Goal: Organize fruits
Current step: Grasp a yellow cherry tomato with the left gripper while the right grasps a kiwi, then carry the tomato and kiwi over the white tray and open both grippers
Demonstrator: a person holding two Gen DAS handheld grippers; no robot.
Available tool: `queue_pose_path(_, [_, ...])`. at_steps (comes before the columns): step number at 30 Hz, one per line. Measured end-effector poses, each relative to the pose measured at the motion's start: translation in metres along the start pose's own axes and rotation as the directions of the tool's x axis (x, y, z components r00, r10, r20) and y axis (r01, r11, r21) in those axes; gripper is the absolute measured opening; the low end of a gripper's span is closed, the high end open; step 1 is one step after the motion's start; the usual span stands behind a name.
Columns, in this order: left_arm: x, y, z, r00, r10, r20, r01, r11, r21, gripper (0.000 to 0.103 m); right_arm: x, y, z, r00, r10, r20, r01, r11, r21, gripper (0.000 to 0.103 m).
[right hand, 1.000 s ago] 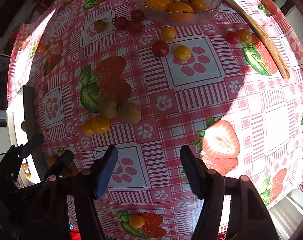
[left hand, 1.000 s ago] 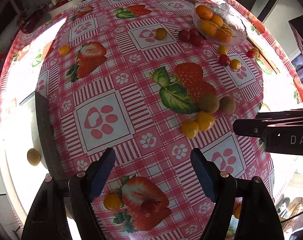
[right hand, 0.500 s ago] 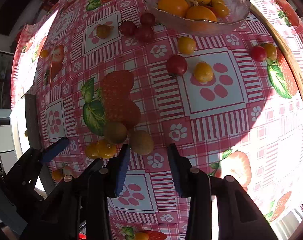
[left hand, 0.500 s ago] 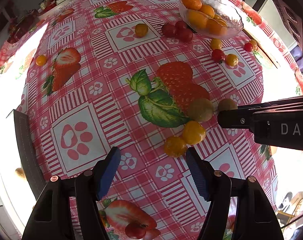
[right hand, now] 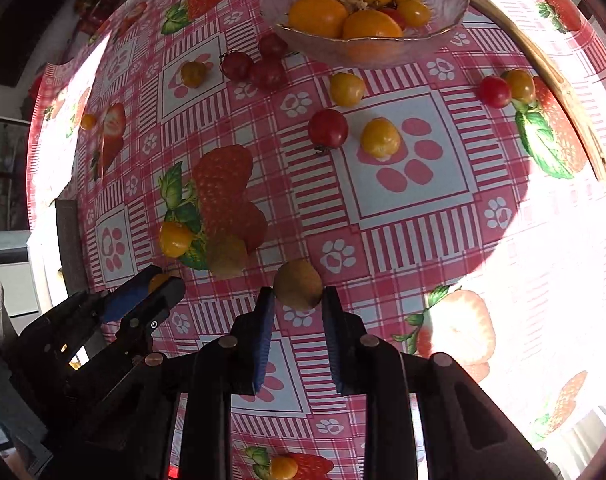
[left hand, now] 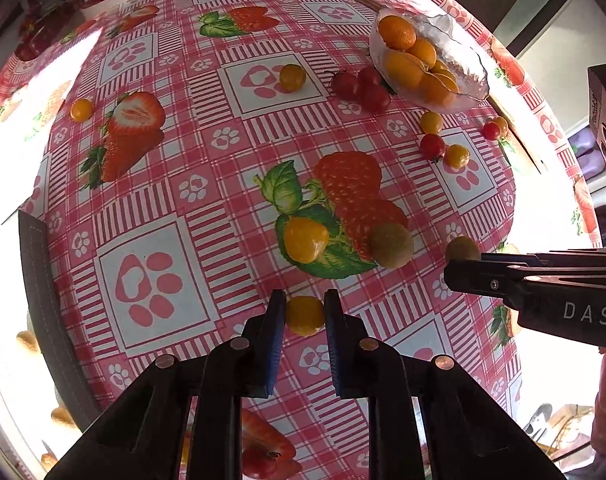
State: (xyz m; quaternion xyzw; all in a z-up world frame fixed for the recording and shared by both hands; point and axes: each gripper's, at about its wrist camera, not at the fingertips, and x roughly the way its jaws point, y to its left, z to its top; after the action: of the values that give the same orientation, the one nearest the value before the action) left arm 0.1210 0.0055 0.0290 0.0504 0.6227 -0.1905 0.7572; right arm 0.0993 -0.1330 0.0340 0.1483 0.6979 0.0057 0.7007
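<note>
My left gripper [left hand: 303, 312] is shut on a small yellow fruit [left hand: 304, 315], low over the strawberry-print tablecloth. My right gripper [right hand: 297, 300] is shut on a brown kiwi [right hand: 297, 283]; this kiwi also shows in the left wrist view [left hand: 462, 249] at the right gripper's tip. A second kiwi [left hand: 391, 245] and a yellow fruit [left hand: 305, 239] lie just ahead on the cloth. A glass bowl [right hand: 443, 32] holding oranges and small fruits stands at the far side. Red and yellow cherry tomatoes [right hand: 327, 128] lie scattered before it.
A wooden utensil [right hand: 559, 92] lies along the table's far right edge. A cluster of dark red fruits [left hand: 361, 84] sits beside the bowl. Lone yellow fruits [left hand: 81, 109] lie at the left. A dark chair back [left hand: 43, 292] stands at the table's left edge.
Both grippers moved forward and closed: the left on a yellow fruit, the right on a kiwi. The other yellow fruit has shifted left, away from the remaining kiwi.
</note>
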Motion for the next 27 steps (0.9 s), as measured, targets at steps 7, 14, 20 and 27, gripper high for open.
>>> queue_pose_path(7, [-0.015,0.026,-0.013,1.000,-0.019,0.013,0.020,0.998,-0.058,0.021,-0.006,0.002,-0.009,1.000,0.004,0.001,-0.004,1.000,0.008,0.027])
queue_pose_path(14, [-0.042,0.050,-0.039,0.999,-0.013,0.040,0.017,0.996,-0.088,0.021,-0.015,0.014,-0.021,1.000,0.013,0.000,-0.013,1.000,-0.012,0.027])
queue_pose_path(20, [-0.058,0.066,-0.050,0.998,-0.002,0.070,0.013,0.989,-0.149,0.021,-0.020,0.038,-0.025,1.000,0.012,-0.002,-0.012,0.998,-0.057,0.027])
queue_pose_path(27, [-0.076,0.096,-0.073,0.994,0.031,0.102,-0.007,0.973,-0.232,0.021,-0.017,0.081,-0.029,1.000,0.012,-0.013,-0.014,0.990,-0.139,0.027])
